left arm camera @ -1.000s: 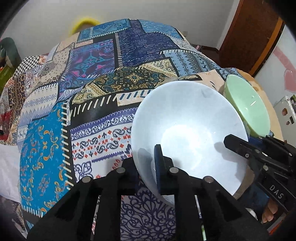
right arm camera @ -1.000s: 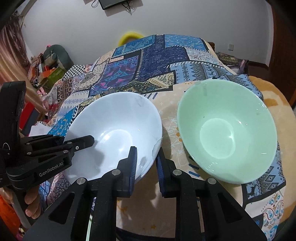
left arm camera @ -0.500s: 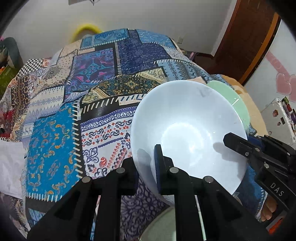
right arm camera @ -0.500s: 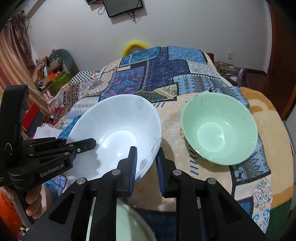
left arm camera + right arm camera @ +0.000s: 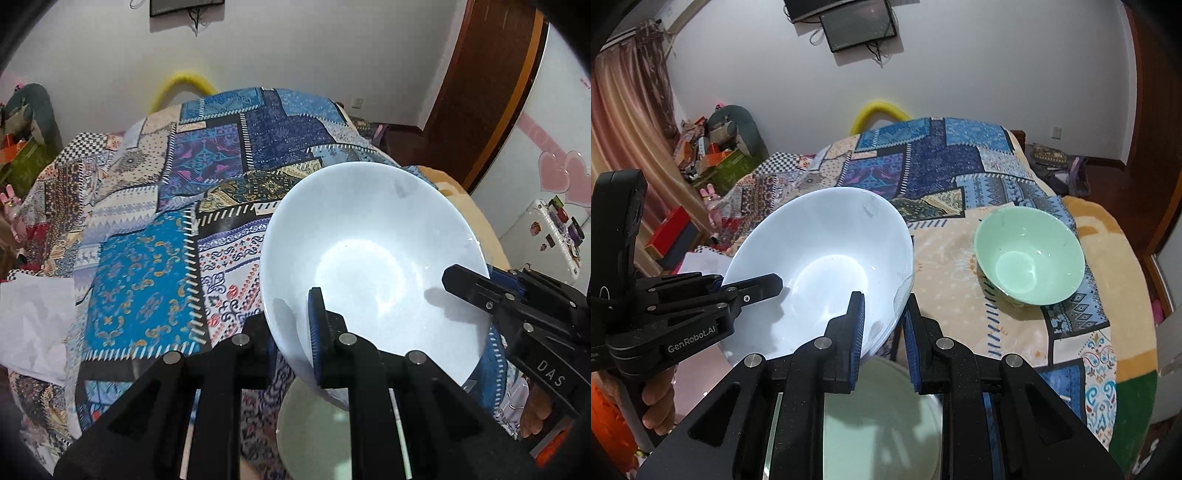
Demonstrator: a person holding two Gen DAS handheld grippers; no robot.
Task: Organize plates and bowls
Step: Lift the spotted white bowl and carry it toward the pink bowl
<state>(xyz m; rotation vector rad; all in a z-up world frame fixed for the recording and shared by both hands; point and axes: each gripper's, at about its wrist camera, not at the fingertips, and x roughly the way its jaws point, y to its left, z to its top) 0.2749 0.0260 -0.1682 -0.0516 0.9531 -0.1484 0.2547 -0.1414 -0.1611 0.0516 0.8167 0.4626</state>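
Note:
A large white bowl [image 5: 369, 258] [image 5: 820, 258] hangs tilted in the air above the patchwork quilt. My left gripper [image 5: 293, 325] [image 5: 750, 286] is shut on its near-left rim, one finger inside and one outside. On the opposite rim my right gripper [image 5: 882, 325] [image 5: 476, 284] is also shut, gripping beside a chipped spot. A pale green bowl [image 5: 1030, 254] rests upright on the quilt to the right, apart from both grippers. Below the white bowl lies a pale green plate [image 5: 882, 417] [image 5: 314, 435], partly hidden by the fingers.
The patchwork quilt [image 5: 147, 280] [image 5: 1082, 343] covers a bed. A white cloth [image 5: 33, 321] lies at its left edge. Boxes and clutter [image 5: 713, 155] stand by the curtain, a yellow ring [image 5: 879, 110] behind the bed, and a wooden door [image 5: 480, 92] to the right.
Both grippers have risen with the white bowl held between them. The green bowl and quilt now look smaller and farther below, and the pale green plate has come into view underneath.

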